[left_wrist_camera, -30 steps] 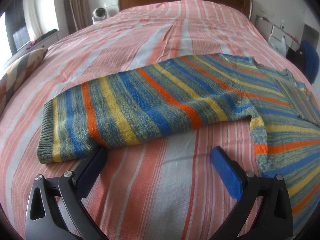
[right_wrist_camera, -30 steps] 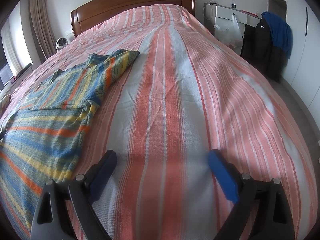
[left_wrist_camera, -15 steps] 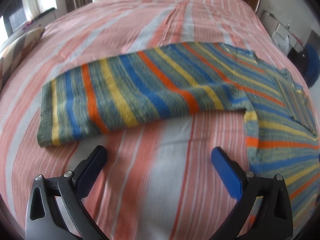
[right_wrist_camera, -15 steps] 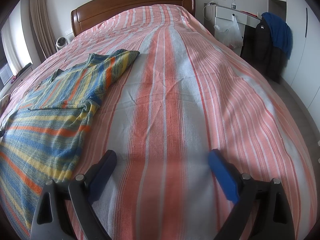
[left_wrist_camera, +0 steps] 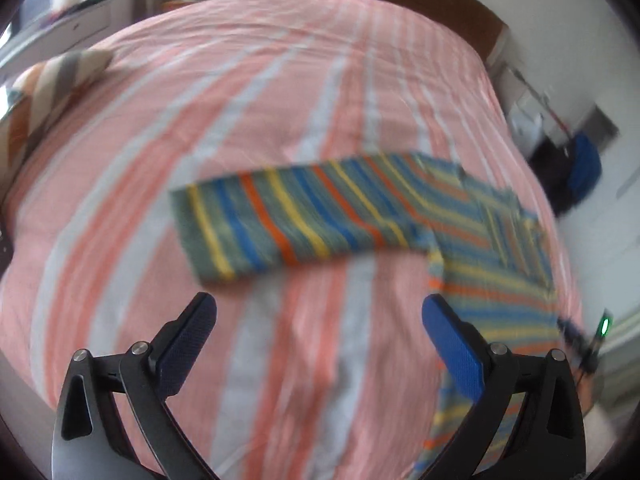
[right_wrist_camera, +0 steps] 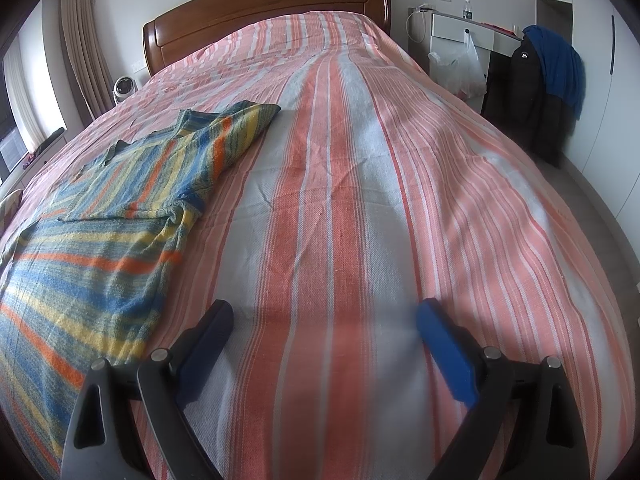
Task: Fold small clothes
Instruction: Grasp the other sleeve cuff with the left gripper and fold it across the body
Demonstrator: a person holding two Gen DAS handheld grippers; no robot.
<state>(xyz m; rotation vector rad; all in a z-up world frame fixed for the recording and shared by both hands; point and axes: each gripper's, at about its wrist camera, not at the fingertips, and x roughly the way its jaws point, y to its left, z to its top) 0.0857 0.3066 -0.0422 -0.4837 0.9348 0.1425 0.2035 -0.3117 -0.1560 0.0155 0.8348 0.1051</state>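
Lying crosswise at twelve o'clock beyond the wide-spread, empty left gripper (left_wrist_camera: 319,312), the sweater sleeve (left_wrist_camera: 288,220) favours it over the equally wide, empty right gripper (right_wrist_camera: 325,318).

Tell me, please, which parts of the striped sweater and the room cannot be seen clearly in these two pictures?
- Left wrist view: motion blur smears the sweater, so its knit and collar cannot be read.
- Right wrist view: the sweater's lower hem is cut off by the left edge; the near corner is hidden behind the right gripper.
- Right wrist view: the bottle on the desk is too small to identify.
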